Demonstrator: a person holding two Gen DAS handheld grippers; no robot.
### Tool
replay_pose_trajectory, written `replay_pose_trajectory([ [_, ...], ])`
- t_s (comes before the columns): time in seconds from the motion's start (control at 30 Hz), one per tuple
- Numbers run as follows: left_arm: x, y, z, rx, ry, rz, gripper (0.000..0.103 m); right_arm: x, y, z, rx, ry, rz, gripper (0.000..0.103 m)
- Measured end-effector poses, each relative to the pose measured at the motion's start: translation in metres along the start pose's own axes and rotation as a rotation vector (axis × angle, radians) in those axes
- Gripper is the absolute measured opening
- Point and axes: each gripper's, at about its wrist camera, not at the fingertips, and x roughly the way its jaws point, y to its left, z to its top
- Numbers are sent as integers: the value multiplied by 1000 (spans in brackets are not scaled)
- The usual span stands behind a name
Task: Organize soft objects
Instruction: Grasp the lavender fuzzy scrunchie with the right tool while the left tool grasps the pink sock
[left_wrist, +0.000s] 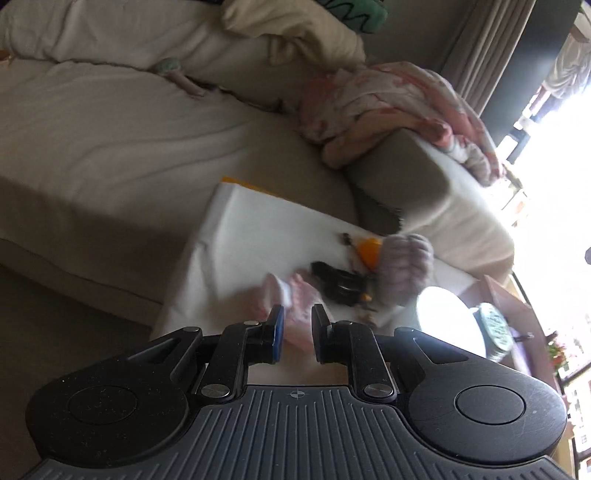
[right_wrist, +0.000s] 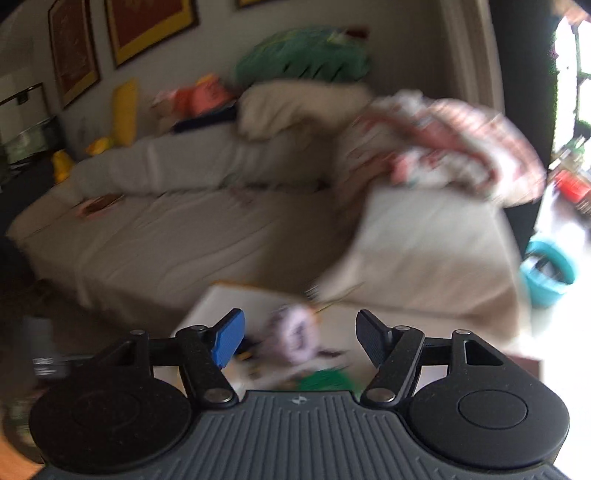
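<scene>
My left gripper (left_wrist: 297, 312) is shut on a pink and white soft item (left_wrist: 299, 293), which sits pinched between the blue pad and the black pad above a white low table (left_wrist: 251, 229). A fluffy purple soft toy (left_wrist: 406, 266) with an orange part lies on that table beside a black object (left_wrist: 340, 280). In the blurred right wrist view my right gripper (right_wrist: 300, 321) stands open. The purple toy (right_wrist: 295, 338) shows in the gap between its fingers, lying on the table (right_wrist: 210, 306) with neither pad touching it. A green soft thing (right_wrist: 325, 380) lies just under the gripper.
A beige sofa (left_wrist: 110, 129) runs behind the table. A pink patterned blanket (left_wrist: 388, 107) is heaped on its armrest, with a cream pillow (left_wrist: 295, 26) and a green cushion (right_wrist: 306, 55) at the back. Yellow toys (right_wrist: 125, 110) sit far left. A teal tub (right_wrist: 548, 269) stands on the floor at right.
</scene>
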Motion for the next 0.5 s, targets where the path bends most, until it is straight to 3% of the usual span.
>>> replay_pose_trajectory([
  [0.1,9,8,2,-14,6,-4,18,33,11,9,20,88,46,67],
  [0.3,30,21,14,-49,-4,-30,18,103,18,23,50,203,3,67],
  [0.43,55,22,18,-19,75,-18,18,134,14,16,68,259,-20,67],
  [0.5,64,13,14,59,121,-20,19,144,11,12,61,281,-33,67],
])
